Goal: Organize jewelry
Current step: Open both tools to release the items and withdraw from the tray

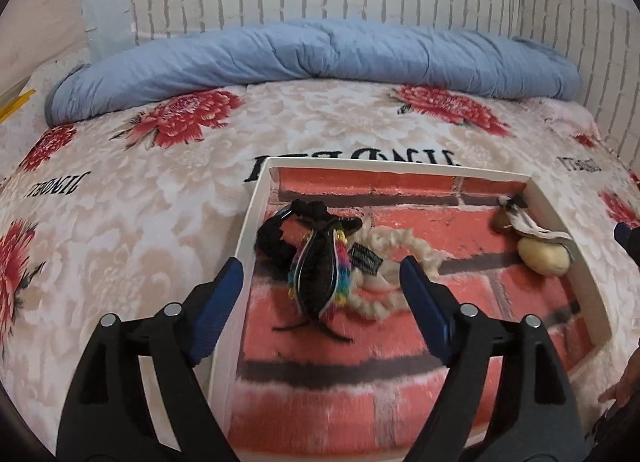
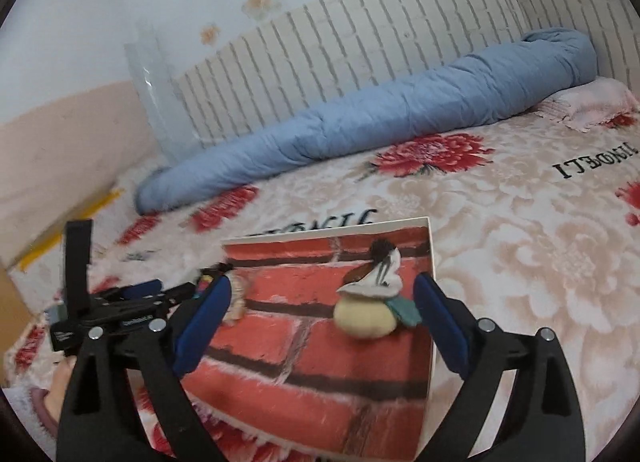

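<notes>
A shallow white box (image 1: 256, 218) lined with red brick-pattern cloth lies on the bed. In it, at the left, lies a pile: a black scrunchie (image 1: 276, 238), a black clip with rainbow trim (image 1: 318, 274) and a cream twisted rope band (image 1: 384, 246). At the right lies a cream plush hair piece (image 1: 544, 256) with a white and brown bow. My left gripper (image 1: 320, 274) is open, its fingers either side of the pile. My right gripper (image 2: 322, 296) is open around the cream plush piece (image 2: 364, 318). The box (image 2: 431, 262) and the left gripper (image 2: 132, 302) show in the right wrist view.
The bed has a cream cover with red flowers (image 1: 188, 118). A rolled blue quilt (image 1: 320, 54) lies along the white brick-pattern wall. A pink pillow (image 2: 596, 106) sits at the far right. A hand (image 1: 624, 386) shows at the right edge.
</notes>
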### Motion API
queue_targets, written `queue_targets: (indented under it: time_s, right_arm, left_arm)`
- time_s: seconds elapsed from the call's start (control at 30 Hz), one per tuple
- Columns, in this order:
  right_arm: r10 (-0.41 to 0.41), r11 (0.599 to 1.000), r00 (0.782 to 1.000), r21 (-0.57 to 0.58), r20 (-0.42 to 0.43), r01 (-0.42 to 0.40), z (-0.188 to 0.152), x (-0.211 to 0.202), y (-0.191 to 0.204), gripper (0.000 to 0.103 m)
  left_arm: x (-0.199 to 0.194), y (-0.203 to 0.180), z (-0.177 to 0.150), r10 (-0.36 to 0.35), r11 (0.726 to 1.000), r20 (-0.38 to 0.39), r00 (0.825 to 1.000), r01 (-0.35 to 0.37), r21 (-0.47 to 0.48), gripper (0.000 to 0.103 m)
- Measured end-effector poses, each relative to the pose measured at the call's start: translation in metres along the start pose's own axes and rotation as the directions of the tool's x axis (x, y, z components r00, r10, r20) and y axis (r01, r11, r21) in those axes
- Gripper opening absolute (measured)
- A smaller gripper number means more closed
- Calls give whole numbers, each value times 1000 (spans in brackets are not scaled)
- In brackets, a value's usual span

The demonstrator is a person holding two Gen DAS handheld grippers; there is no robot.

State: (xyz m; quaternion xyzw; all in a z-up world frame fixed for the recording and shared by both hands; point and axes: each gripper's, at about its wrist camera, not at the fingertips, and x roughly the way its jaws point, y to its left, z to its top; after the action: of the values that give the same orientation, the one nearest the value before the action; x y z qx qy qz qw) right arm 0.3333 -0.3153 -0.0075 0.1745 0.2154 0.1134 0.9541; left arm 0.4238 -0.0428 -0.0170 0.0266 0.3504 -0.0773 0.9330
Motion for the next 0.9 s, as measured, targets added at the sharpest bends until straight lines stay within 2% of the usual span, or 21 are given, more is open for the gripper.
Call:
queue_targets:
  time_s: [0.07, 0.13, 0.33, 0.53, 0.77, 0.9]
  right_arm:
    - [32, 999, 999, 5, 8, -32, -4, -12, -4, 91]
    - [64, 998, 998, 14, -21, -64, -9, -20, -5, 91]
    - [40, 999, 999, 2, -29, -40, -29, -55, 4, 91]
    - [-114, 991, 993, -69, -14, 112, -64, -91, 12, 91]
    - [-227, 965, 974, -138, -1, 225, -65, -117, 25, 91]
    - [-258, 960, 966, -111, -2, 256, -63, -128, 23, 91]
  left_arm:
    - [-12, 1, -7, 3, 1000, 16, 1000, -3, 8, 80]
    - [-22, 1, -13, 6, 1000, 22, 1000, -6, 14, 80]
    - [-55, 5, -32, 27, 1000, 37, 999, -27, 8, 82]
    - [-97, 5, -66, 46, 999, 44, 998, -46, -5, 87]
    - [-130, -4, -100, 55, 998, 15, 998, -55, -3, 89]
    - [-141, -9, -115, 55, 998, -16, 998, -55, -9, 89]
